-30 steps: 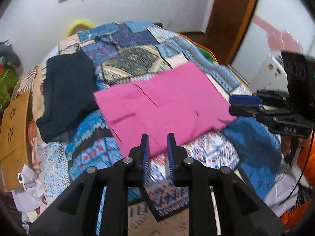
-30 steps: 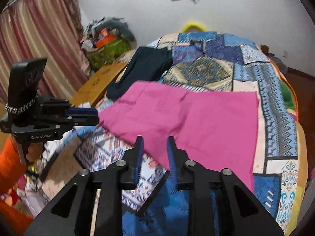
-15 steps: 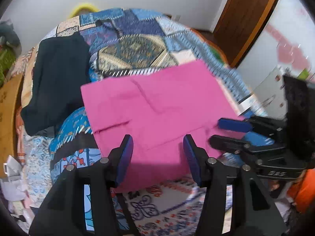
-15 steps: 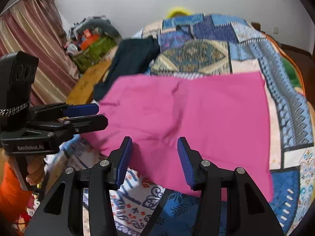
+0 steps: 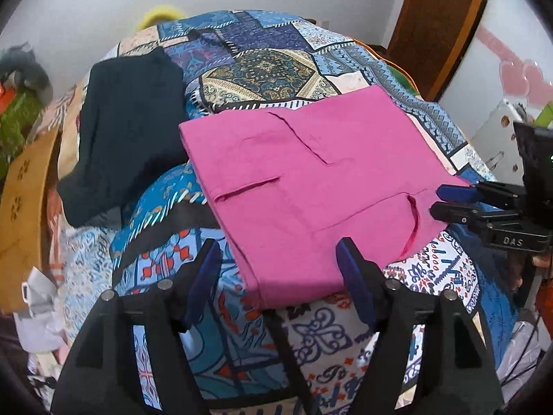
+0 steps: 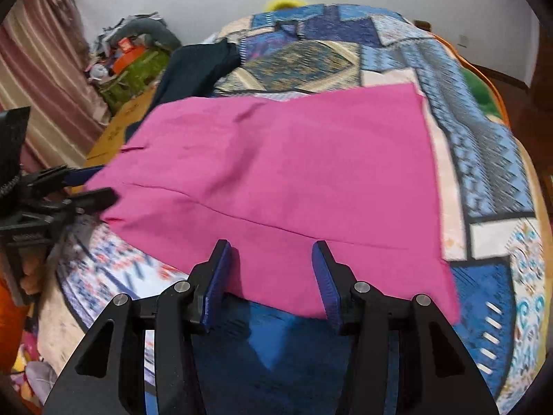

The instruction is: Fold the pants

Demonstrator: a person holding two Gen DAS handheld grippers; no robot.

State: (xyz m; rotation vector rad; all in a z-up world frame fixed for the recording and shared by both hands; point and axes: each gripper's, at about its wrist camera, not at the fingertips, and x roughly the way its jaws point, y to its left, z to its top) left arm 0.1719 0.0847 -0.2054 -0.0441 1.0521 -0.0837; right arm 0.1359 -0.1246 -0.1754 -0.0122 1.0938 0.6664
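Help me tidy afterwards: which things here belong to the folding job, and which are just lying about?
Job: pink pants; left gripper, jaws opening; right gripper.
Lying about: dark garment; patchwork bedspread; wooden board.

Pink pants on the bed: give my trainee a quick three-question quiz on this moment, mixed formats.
1. True or false: the left claw grips the pink pants.
2. What lies left of the pants, in the left wrist view? A) dark garment B) towel C) pillow
3. Fill in: the right claw frames the pants' near ____.

Key: 1 false, its jaws are opening, nothing pinched. 2 A, the dark garment. 3 edge.
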